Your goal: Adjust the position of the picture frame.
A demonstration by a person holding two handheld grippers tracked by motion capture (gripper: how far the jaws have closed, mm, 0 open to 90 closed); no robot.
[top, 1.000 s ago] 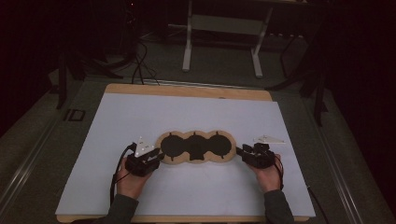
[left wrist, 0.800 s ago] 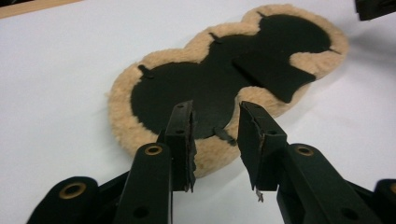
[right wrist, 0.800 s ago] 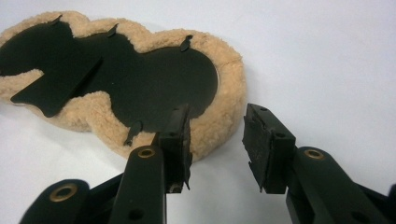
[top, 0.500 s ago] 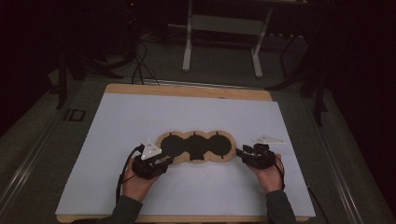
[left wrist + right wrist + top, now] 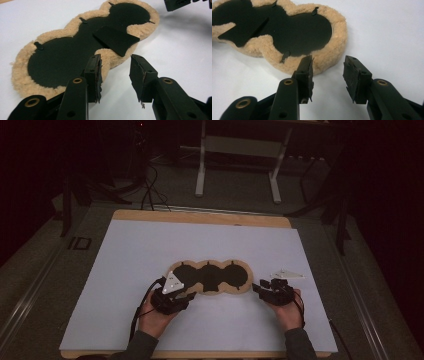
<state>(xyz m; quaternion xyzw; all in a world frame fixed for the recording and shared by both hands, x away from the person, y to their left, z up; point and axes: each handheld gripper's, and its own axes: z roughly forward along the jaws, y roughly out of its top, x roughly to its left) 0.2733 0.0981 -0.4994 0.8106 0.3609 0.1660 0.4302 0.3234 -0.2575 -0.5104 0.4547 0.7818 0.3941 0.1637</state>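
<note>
A three-lobed fleece pad (image 5: 209, 278) with a black inner face lies flat near the middle of the white tabletop (image 5: 125, 260), a black flap (image 5: 116, 40) lying across its near edge. The left gripper (image 5: 186, 297) sits at the pad's left end; its fingers (image 5: 93, 75) have just been opening, stand apart and grip nothing, one hard against the fleece rim. The right gripper (image 5: 261, 289) rests at the pad's right end, fingers (image 5: 305, 75) apart, nothing between them.

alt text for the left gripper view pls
A tan fleece pad with three joined black round panels lies flat on a white sheet. The left claw stands open at its near edge, nothing between its jaws. A black flap lies across the pad's middle.
</note>
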